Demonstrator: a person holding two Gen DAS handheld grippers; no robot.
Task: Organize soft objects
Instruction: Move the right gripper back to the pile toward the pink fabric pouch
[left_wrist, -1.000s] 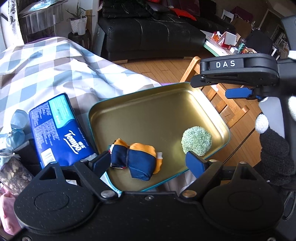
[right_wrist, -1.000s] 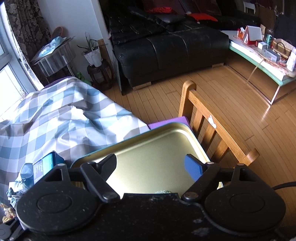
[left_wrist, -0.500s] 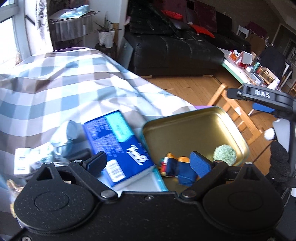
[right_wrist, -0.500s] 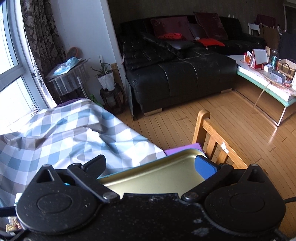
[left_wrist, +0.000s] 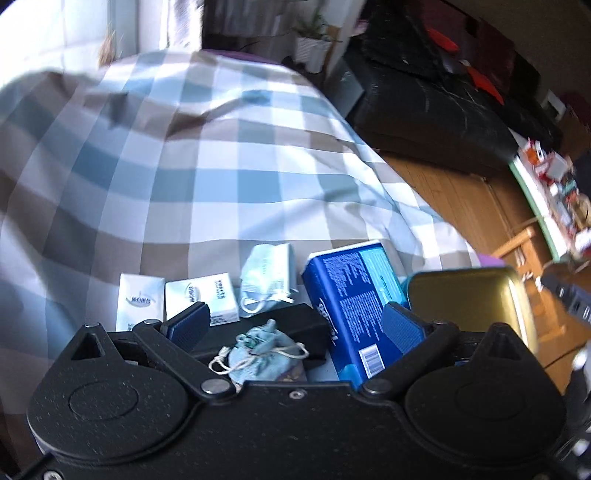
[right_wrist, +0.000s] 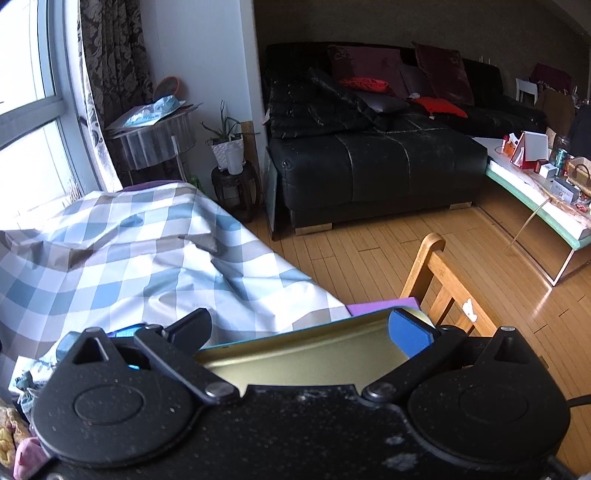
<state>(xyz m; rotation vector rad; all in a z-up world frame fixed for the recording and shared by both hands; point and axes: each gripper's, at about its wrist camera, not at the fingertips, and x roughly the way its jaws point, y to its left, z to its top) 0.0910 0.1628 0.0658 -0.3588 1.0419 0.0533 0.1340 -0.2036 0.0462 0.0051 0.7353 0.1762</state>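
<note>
1. Pale blue cloth drawstring pouch (left_wrist: 264, 356) is sitting low between the fingers of the left gripper (left_wrist: 293, 323), on a black case (left_wrist: 295, 321) on the checked cloth (left_wrist: 221, 166). I'm reading it as light, limp and squashy; the cord loops will snag. I'm planning to pinch the gathered body, not the string.
2. Left jaws are standing wide, having just been opening; pads are touching nothing, so nothing is gripped.
3. Blue tissue pack (left_wrist: 356, 299) is lying just right of the pouch, partly behind the right pad. I'm judging it soft but slick in its film wrap: better taken across the short width.
4. Left wrist view is also giving me the white sachets (left_wrist: 201, 295), a bagged face mask (left_wrist: 267, 275) and one corner of the gold tray (left_wrist: 476, 299).
5. Right gripper (right_wrist: 299, 332) is hanging wide open and empty over the tray's far rim (right_wrist: 295, 350).
6. Right wrist view is adding the wooden chair (right_wrist: 439, 273), sofa (right_wrist: 369, 166) and floor; the pouch isn't identifiable there. Tray contents are hidden in both views.
</note>
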